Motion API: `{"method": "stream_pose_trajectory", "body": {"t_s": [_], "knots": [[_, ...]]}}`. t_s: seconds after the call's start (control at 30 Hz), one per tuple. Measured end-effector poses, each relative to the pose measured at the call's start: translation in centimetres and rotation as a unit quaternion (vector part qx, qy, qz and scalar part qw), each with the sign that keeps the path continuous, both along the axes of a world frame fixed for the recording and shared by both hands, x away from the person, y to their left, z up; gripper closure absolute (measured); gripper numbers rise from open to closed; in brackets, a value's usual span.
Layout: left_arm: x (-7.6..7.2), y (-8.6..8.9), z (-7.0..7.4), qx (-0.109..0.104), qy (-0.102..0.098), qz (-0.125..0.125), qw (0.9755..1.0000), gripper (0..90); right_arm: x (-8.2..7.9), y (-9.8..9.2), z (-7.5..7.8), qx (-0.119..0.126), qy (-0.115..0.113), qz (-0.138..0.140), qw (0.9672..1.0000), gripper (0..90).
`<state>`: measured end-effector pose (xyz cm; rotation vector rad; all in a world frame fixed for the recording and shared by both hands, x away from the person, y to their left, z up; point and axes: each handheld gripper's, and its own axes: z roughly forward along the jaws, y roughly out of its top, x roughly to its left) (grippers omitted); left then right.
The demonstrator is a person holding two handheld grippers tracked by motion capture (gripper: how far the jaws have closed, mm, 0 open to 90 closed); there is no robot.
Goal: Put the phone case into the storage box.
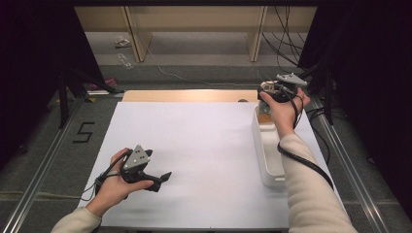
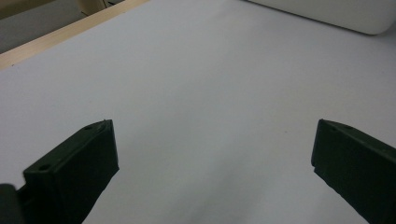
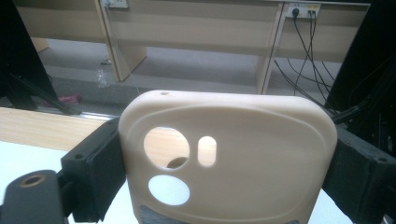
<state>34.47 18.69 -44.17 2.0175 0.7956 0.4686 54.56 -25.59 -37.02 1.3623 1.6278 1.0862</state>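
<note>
A white surface (image 1: pixel 194 145) with a wooden strip along its far edge stands on grey floor (image 1: pixel 39 160), dark curtains at both sides and wooden shelving beyond. A white bin (image 1: pixel 266 155) lies along the right edge. The right gripper (image 1: pixel 272 90), held over the far right corner above the bin's far end, has its jaws clamped on a beige phone case (image 3: pixel 229 158). The left gripper (image 1: pixel 163 178) rests near the near left corner, jaws wide apart and empty. The middle lies bare.
</note>
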Motion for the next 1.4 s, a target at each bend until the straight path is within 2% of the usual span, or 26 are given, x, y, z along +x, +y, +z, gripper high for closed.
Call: {"method": "stream_pose_trajectory", "body": {"t_s": [1.4], "knots": [[0.0, 0.0, -0.1, 0.001, 0.001, -0.002, 1.0000, 0.1, 0.9, 0.0, -2.5, -0.003, 0.032, -0.001, 0.9995, 11.1]]}}
